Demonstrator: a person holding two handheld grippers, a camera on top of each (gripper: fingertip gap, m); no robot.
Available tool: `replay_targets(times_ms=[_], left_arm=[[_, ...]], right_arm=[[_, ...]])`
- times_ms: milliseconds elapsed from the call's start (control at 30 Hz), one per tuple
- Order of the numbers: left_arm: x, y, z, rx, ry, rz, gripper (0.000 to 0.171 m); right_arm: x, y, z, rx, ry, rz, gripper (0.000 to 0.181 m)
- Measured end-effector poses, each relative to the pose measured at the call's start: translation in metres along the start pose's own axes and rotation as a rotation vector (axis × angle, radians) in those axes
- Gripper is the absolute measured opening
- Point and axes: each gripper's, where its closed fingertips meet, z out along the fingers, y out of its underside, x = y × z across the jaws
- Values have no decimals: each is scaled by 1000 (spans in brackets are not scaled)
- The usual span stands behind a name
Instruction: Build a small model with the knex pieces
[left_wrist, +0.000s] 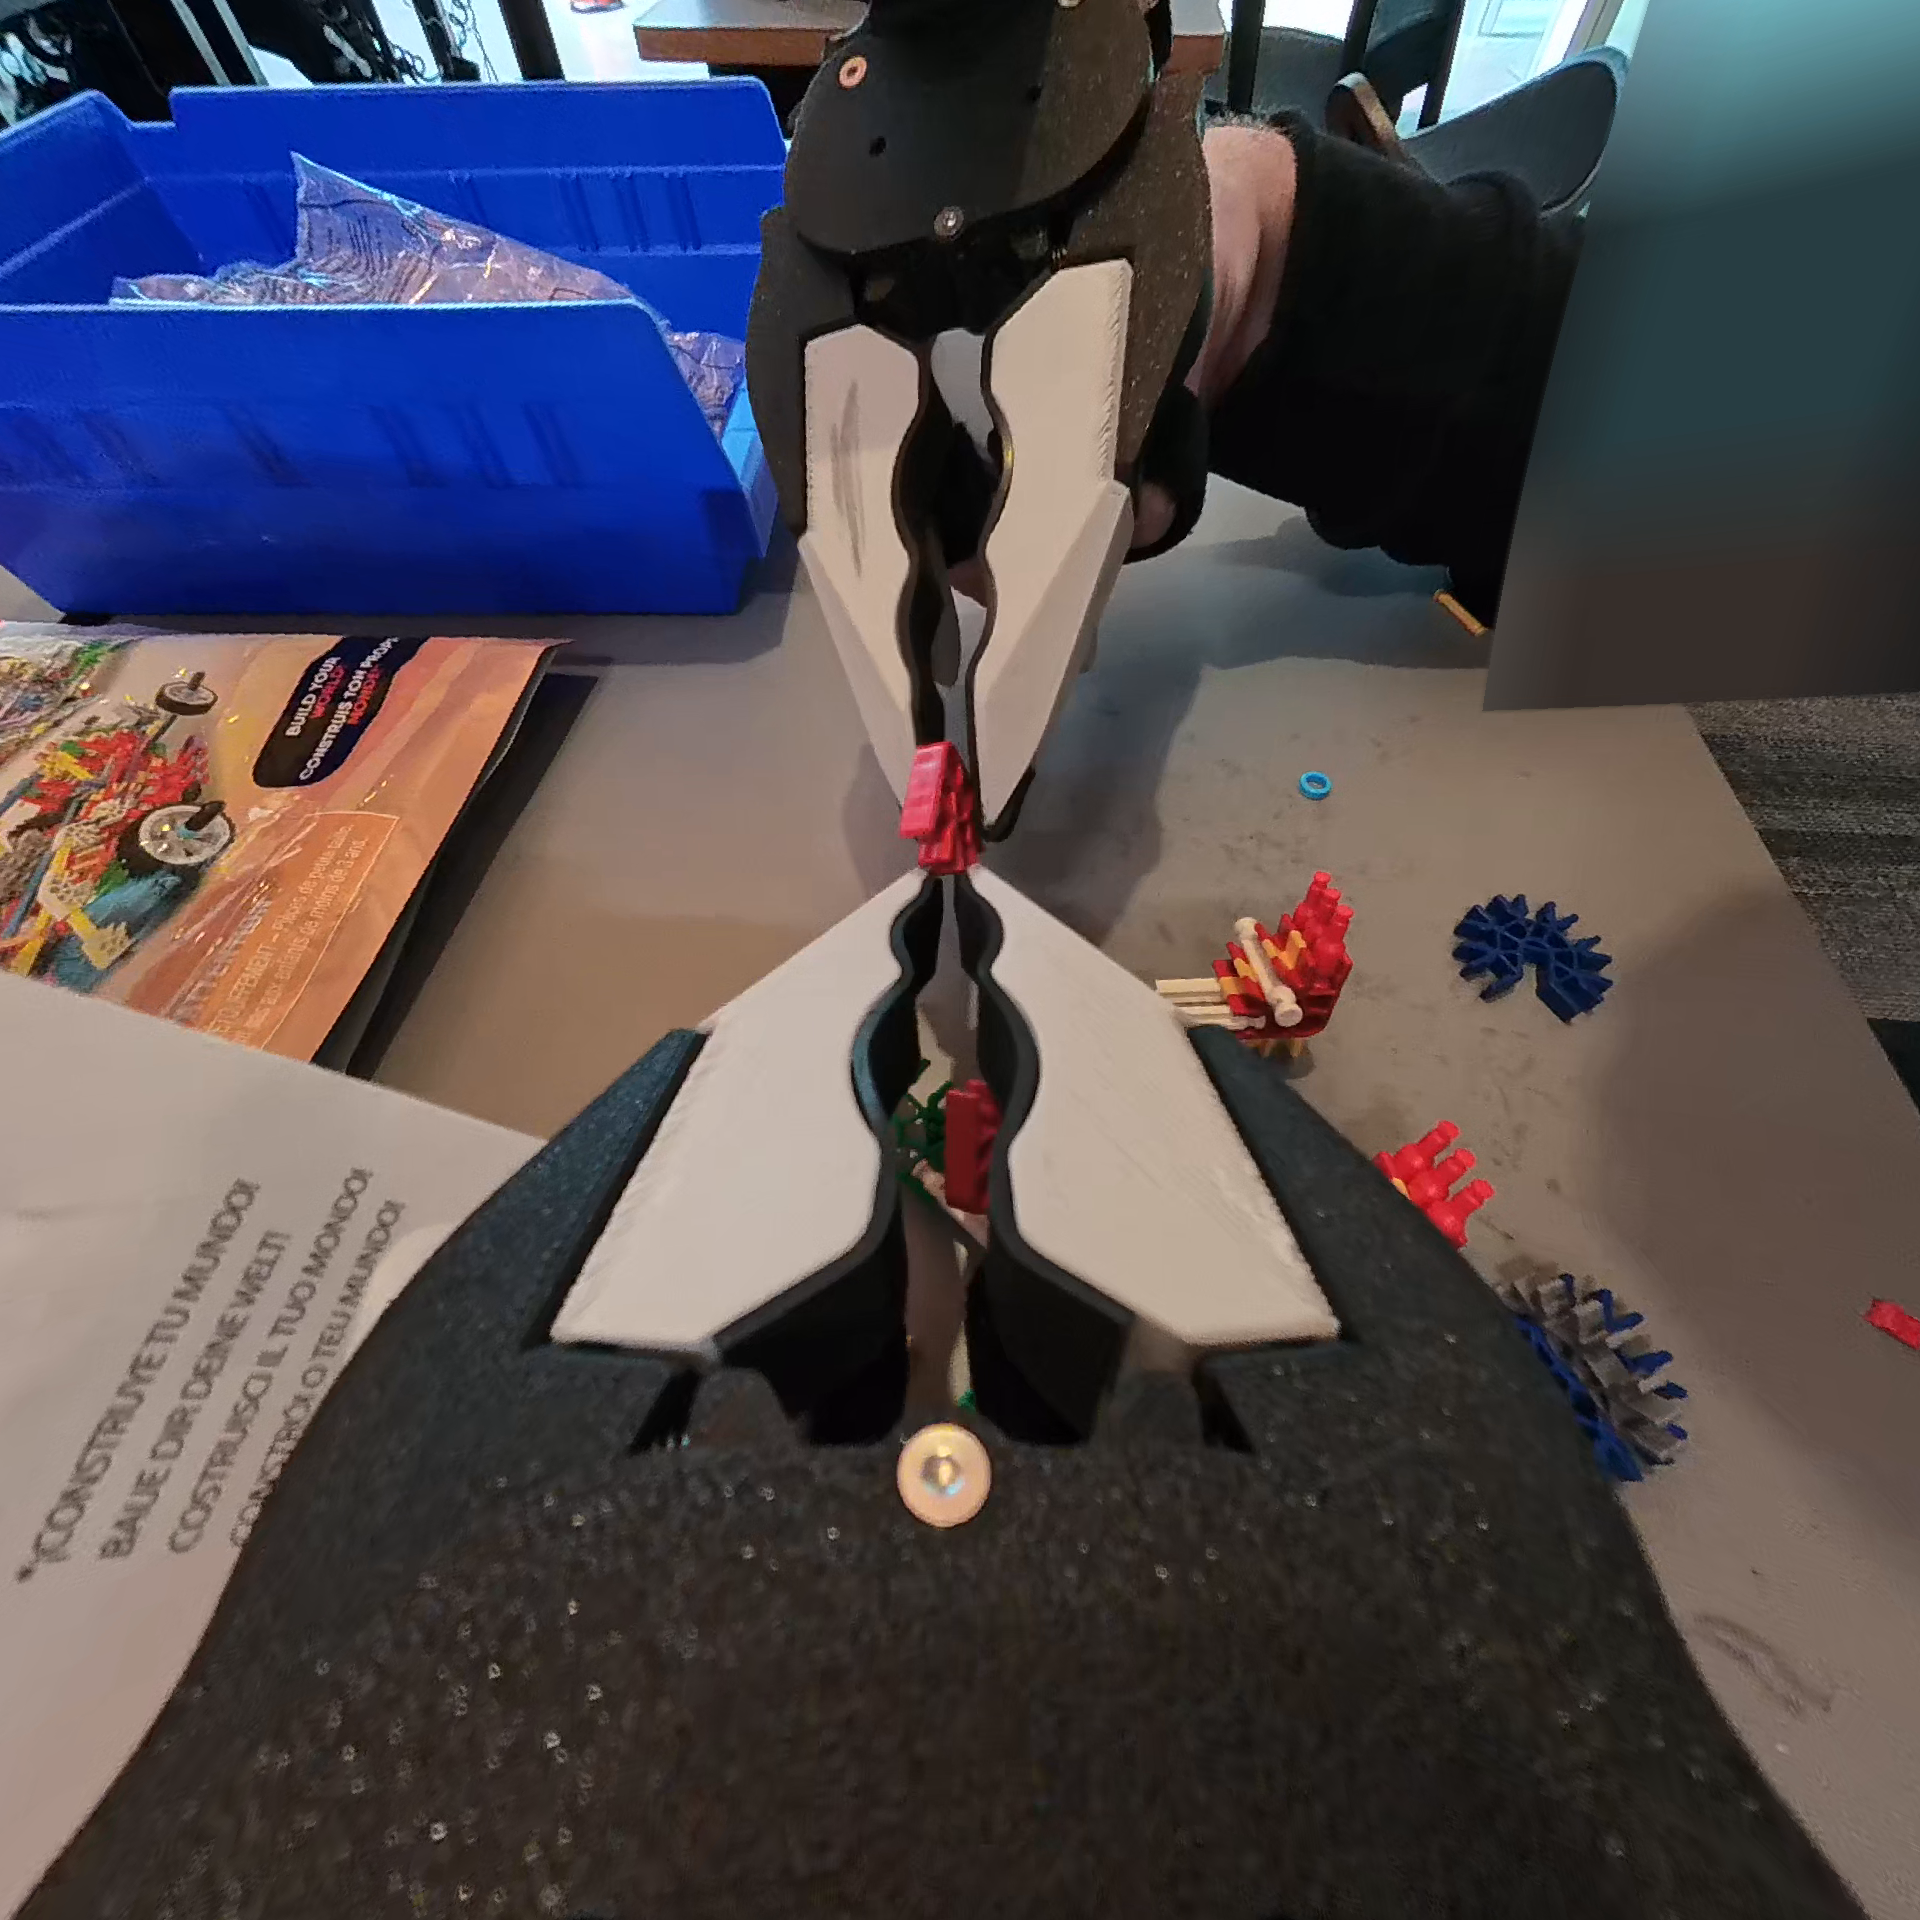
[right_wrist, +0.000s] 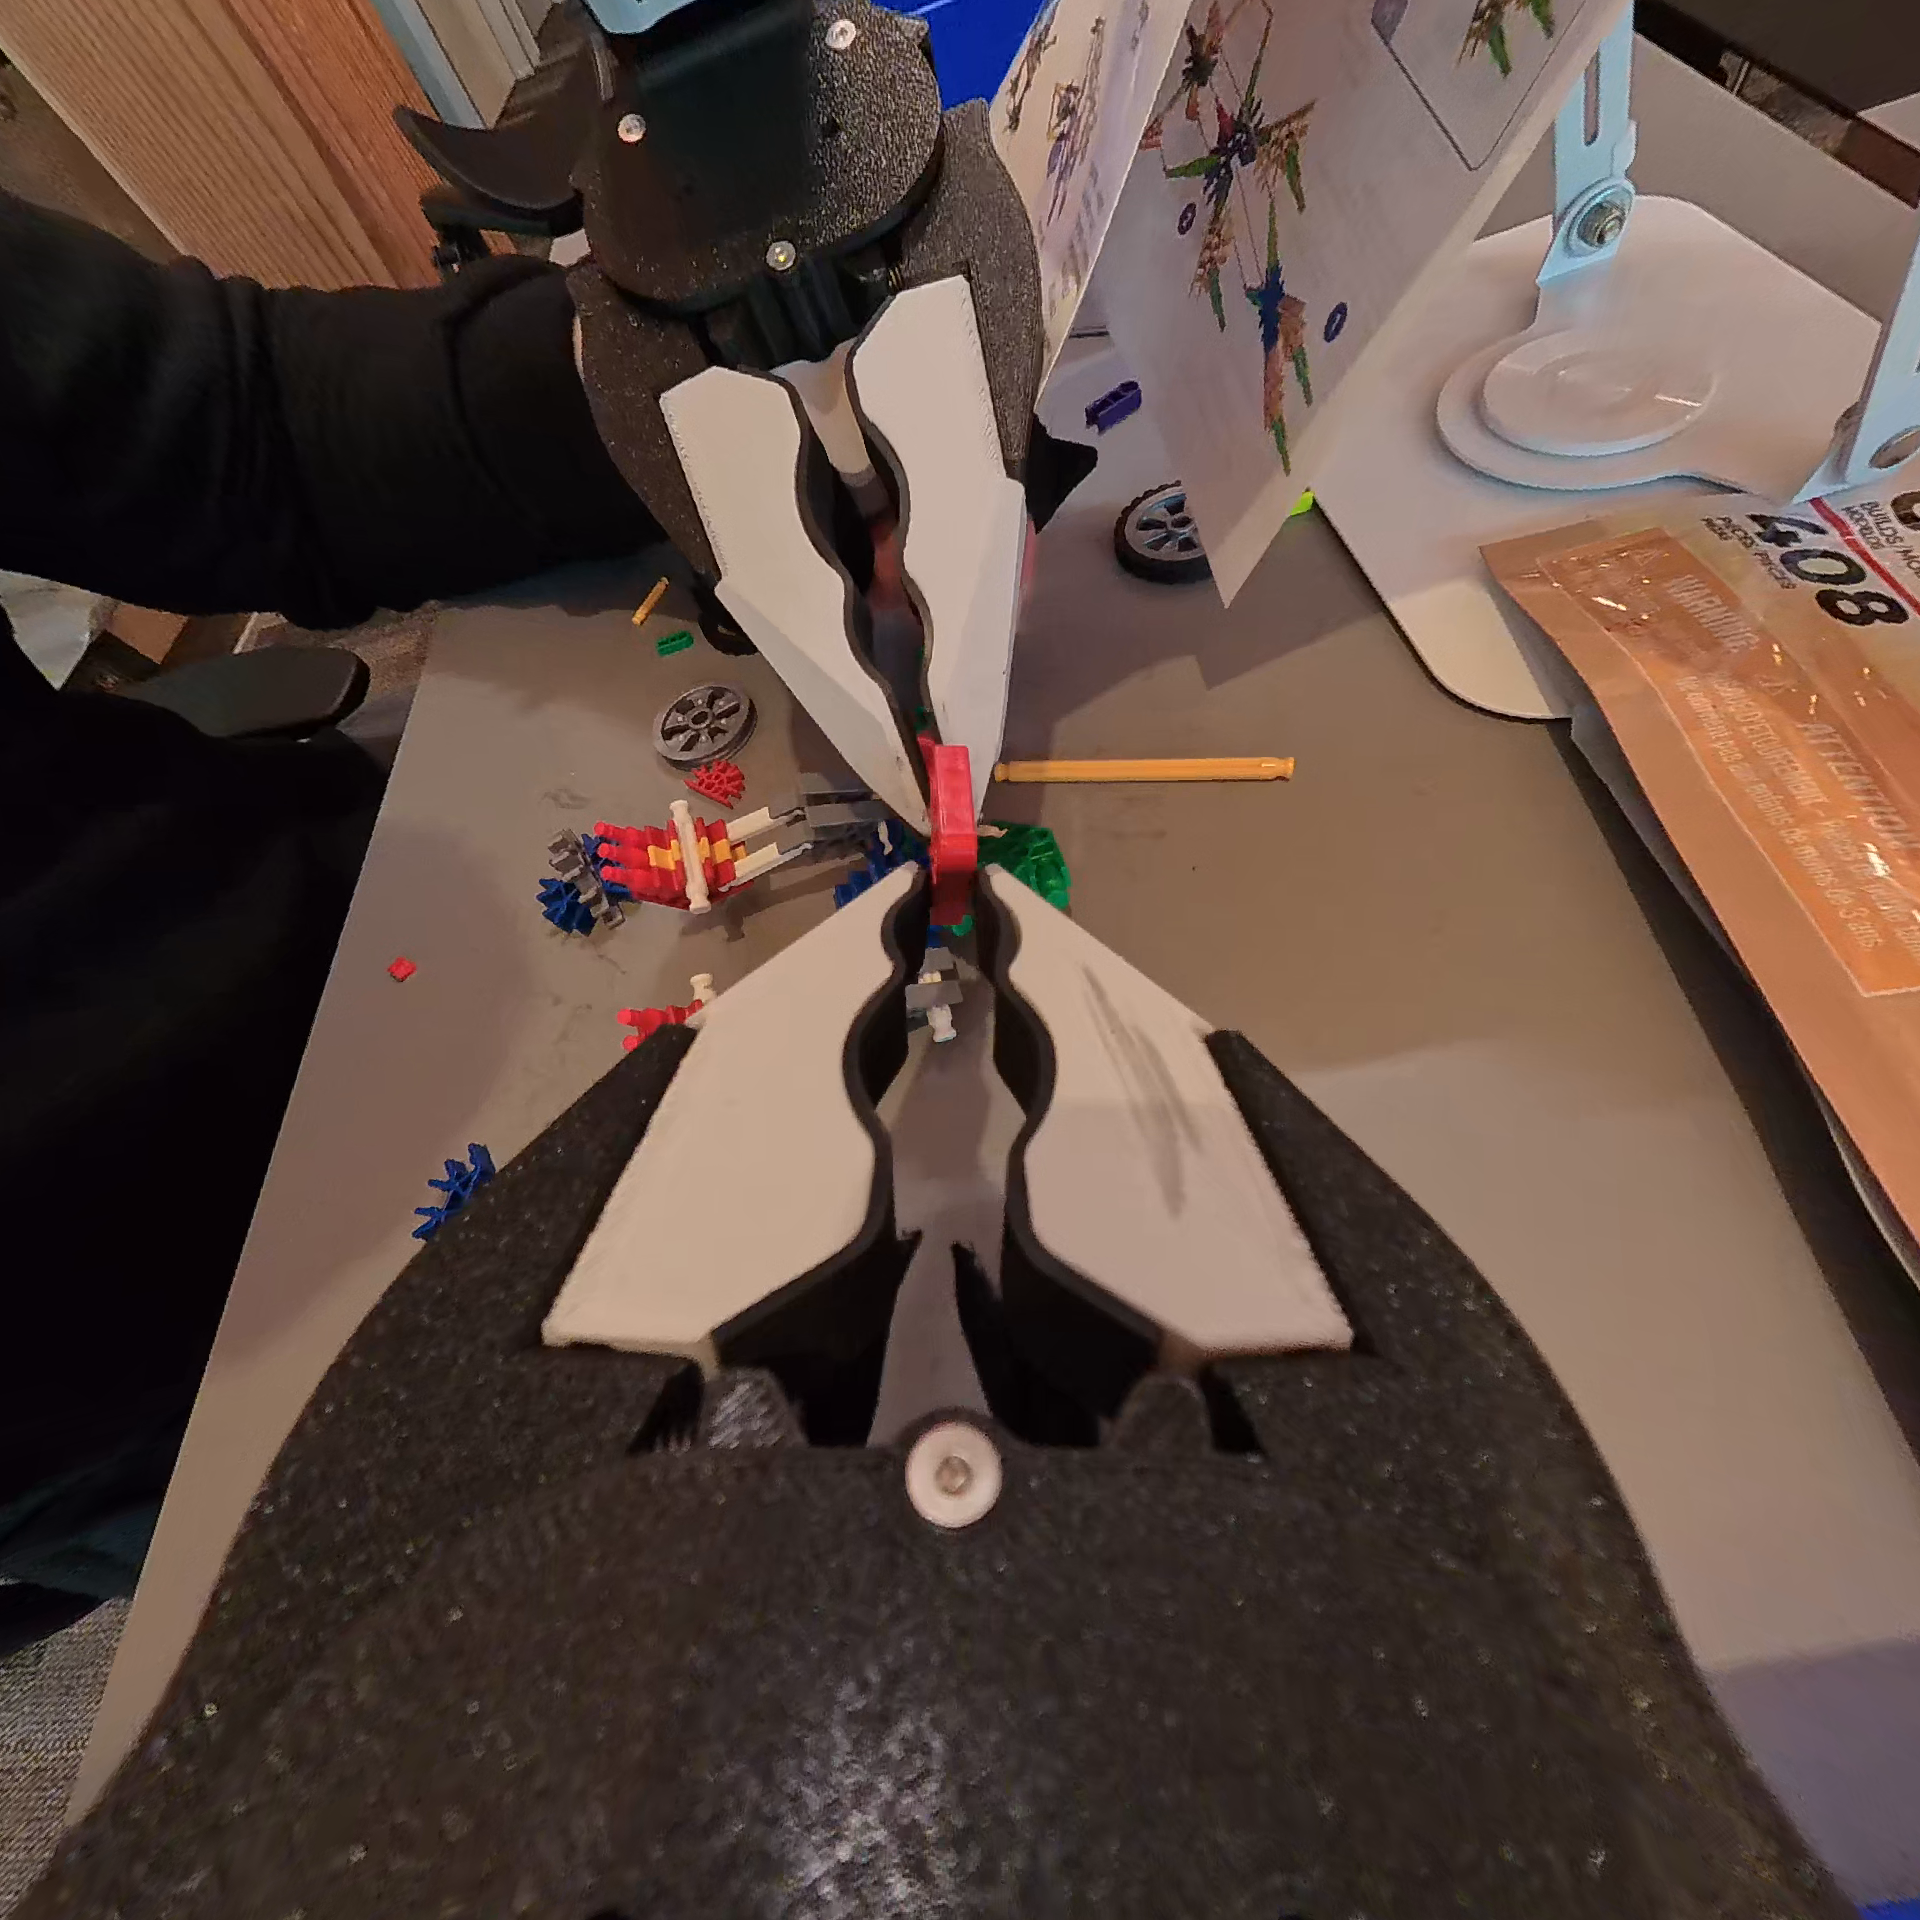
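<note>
A small red connector piece (left_wrist: 940, 805) hangs above the grey table (left_wrist: 675, 831), pinched between two grippers that meet tip to tip. My left gripper (left_wrist: 940, 881) is shut on its near end. My right gripper (left_wrist: 956, 821) comes from the far side, held by a black-gloved hand (left_wrist: 1351, 343), and is shut on its far end. In the right wrist view the same red piece (right_wrist: 951, 810) sits between my right gripper (right_wrist: 951, 878) and my left gripper (right_wrist: 940, 790). A green connector (right_wrist: 1023, 847) lies on the table just below.
A blue bin (left_wrist: 364, 468) holding plastic bags stands far left, with a booklet (left_wrist: 208, 831) in front. A red-yellow-white assembly (left_wrist: 1288, 966) and a blue connector (left_wrist: 1532, 956) lie to the right. A yellow rod (right_wrist: 1143, 770), a wheel (right_wrist: 1164, 535), a propped sheet (right_wrist: 1247, 260) and a brown bag (right_wrist: 1766, 748) are nearby. Left and right tips are no more than a few centimetres apart.
</note>
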Motion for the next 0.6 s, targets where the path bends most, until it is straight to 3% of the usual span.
replay_targets(times_ms=[100, 200, 500, 600], left_arm=[[2, 5, 1, -32, 13, -6, 0], [4, 8, 3, -49, 28, -13, 0], [1, 15, 5, -75, 11, -15, 0], [-2, 16, 3, -93, 3, -31, 11]], right_arm=[[3, -3, -3, 14, 20, 5, 16], [-1, -6, -4, 33, -3, -1, 8], [0, -4, 0, 19, 6, -13, 5], [1, -5, 0, 31, -2, 7, 5]])
